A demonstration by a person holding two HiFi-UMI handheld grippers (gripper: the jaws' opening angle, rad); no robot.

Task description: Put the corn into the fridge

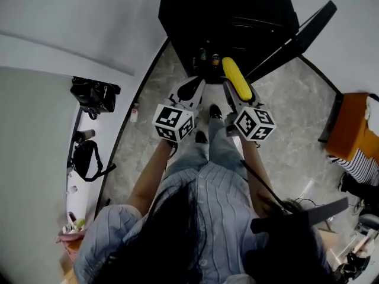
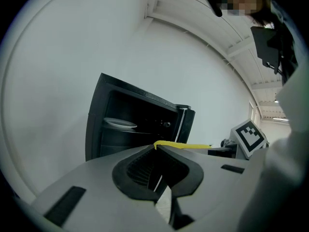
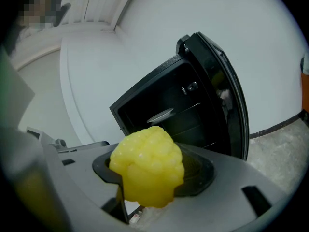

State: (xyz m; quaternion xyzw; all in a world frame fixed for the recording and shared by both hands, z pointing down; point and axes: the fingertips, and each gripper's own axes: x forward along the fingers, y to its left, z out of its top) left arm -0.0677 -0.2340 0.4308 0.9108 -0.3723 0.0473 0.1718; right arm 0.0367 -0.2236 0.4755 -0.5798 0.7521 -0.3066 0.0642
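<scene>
Now: right gripper [image 3: 153,180] clamps the yellow corn [image 1: 236,78] before the open black fridge [image 2: 140,124]. Left gripper [image 2: 156,147] jaws pressed together, empty. White plate [image 2: 120,123] sits on a fridge shelf.

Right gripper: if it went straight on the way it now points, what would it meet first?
The right gripper, shut on the corn, points into the open fridge. Nothing shows in between, so it would probably first reach the shelf carrying the plate, though depth is hard to judge.

The top edge cuts off the fridge [image 1: 228,10]. The small items [image 1: 215,58] inside it are too tiny to name
</scene>
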